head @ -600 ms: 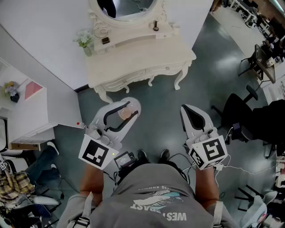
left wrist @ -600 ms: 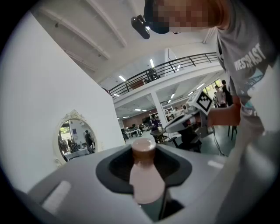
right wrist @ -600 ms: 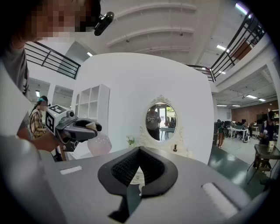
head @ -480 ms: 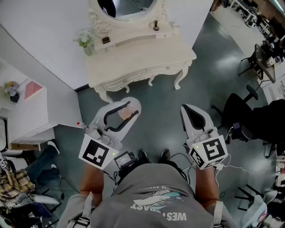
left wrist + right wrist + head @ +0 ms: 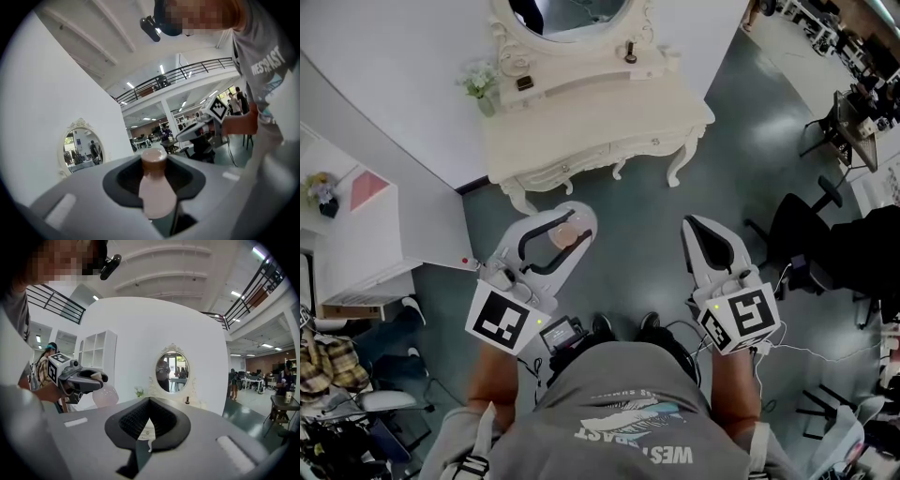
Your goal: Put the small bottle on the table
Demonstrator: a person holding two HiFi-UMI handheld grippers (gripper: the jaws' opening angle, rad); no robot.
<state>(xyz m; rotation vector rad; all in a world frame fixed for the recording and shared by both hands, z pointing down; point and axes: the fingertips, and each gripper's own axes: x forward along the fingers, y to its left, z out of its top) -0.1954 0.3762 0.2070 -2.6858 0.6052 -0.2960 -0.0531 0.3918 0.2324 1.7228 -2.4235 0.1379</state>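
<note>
The left gripper point(image 5: 576, 223) was pinched on the small bottle point(image 5: 156, 190), a pale pink one with a brown cap, while the right gripper point(image 5: 700, 232) was pressed together with nothing in it. The bottle hung over the grey-green floor point(image 5: 637, 239), roughly upright with its cap uppermost, judging by the right gripper view. The cream dressing table point(image 5: 600, 127) lay straight ahead on the far side, well apart from the bottle, with open floor between them. The left hand carried the load and stood opposite the table's left front leg. The tabletop looked mostly bare below its oval mirror point(image 5: 572, 17), with a small flower vase point(image 5: 480, 89) at the far left. The table stood against a white wall in a large open hall.
</note>
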